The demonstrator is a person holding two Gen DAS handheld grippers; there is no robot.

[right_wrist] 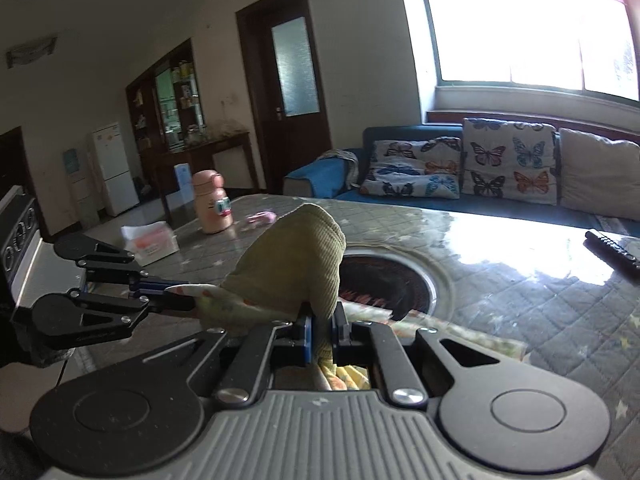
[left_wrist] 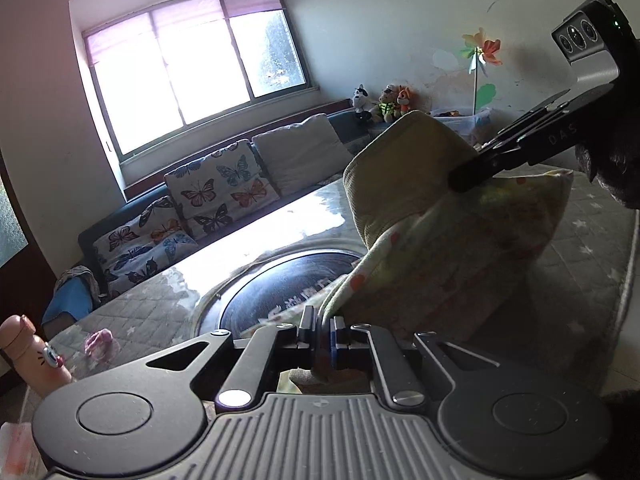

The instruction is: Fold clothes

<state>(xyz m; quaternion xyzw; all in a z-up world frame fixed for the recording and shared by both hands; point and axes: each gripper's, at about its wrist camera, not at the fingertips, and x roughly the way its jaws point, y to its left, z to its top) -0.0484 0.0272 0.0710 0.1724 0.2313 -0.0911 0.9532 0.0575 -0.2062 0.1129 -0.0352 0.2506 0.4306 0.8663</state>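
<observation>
**Both grippers pinched the garment above the table**

The left gripper (left_wrist: 323, 330) was clamped on the floral edge of the small garment (left_wrist: 432, 216), and the right gripper (right_wrist: 322, 334) was clamped on its green ribbed band. The garment hung between them, lifted off the quilted table (right_wrist: 540, 304), over the table's round dark inset (right_wrist: 384, 284). At the table's far corner stood a pink bottle (right_wrist: 211, 208), with a tissue pack (right_wrist: 154, 242) beside it. A remote (right_wrist: 612, 252) lay near the table's window-side edge
</observation>
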